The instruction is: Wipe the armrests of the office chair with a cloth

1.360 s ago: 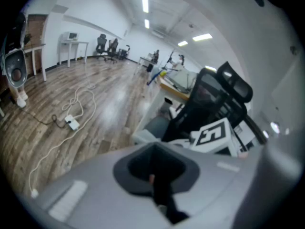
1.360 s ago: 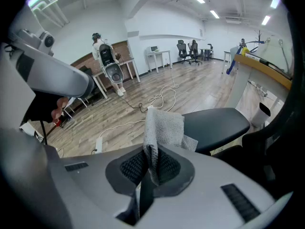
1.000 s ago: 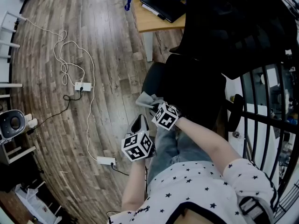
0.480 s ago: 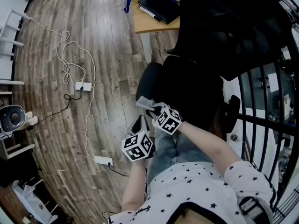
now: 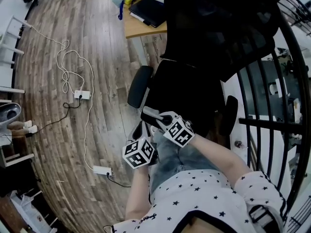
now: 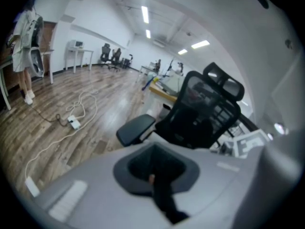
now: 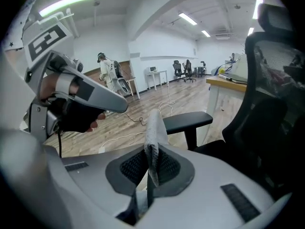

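Observation:
The black office chair stands in front of me, with its left armrest over the wood floor and its right armrest by the railing. My right gripper is shut on a grey cloth, held just short of the left armrest. In the right gripper view the cloth stands up from the right gripper, with the armrest pad beyond it. My left gripper is shut on nothing, low beside the right one. Its own view shows the armrest ahead.
A wooden desk with a dark laptop case stands behind the chair. White cables and power strips lie on the floor at the left. A black metal railing runs along the right. My knees are under the grippers.
The view has swung, so the chair sits further left and lower. The right gripper with the cloth has stayed near the left armrest, and the left gripper has barely moved.

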Motion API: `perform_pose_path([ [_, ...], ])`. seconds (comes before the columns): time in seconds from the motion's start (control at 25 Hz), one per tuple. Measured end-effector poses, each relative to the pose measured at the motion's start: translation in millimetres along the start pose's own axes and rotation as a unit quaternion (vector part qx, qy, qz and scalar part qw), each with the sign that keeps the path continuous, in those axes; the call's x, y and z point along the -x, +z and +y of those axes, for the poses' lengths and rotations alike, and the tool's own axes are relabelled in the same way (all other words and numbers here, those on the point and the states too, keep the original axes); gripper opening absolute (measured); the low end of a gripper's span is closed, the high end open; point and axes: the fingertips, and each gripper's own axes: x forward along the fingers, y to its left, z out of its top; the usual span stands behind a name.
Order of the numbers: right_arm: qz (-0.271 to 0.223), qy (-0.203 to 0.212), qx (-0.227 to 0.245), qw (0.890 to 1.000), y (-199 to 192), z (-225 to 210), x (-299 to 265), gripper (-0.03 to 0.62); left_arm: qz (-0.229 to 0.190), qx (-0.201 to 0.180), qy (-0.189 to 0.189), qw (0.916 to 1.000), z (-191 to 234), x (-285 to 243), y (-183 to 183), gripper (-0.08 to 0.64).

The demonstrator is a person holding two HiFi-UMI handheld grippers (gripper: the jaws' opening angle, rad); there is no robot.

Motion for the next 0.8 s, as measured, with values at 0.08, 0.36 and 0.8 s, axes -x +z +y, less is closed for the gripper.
perform_pose_path([
  [0.08, -0.005, -0.006, -0.006, 1.0, -11, 1, 18, 0.026, -0.007, 0.0, 0.001, 1.0, -9, 5, -6, 0.008],
  [0.36, -0.037, -0.034, -0.031, 0.998, -44, 2, 83, 0.026, -0.017, -0.008, -0.007, 0.9998, -48, 24, -37, 0.008],
  [0.8, -0.098, -0.103, -0.067, 0.988, -75, -2, 180, 0.026, -0.023, -0.035, -0.037, 0.9984, -117, 55, -82, 0.008],
])
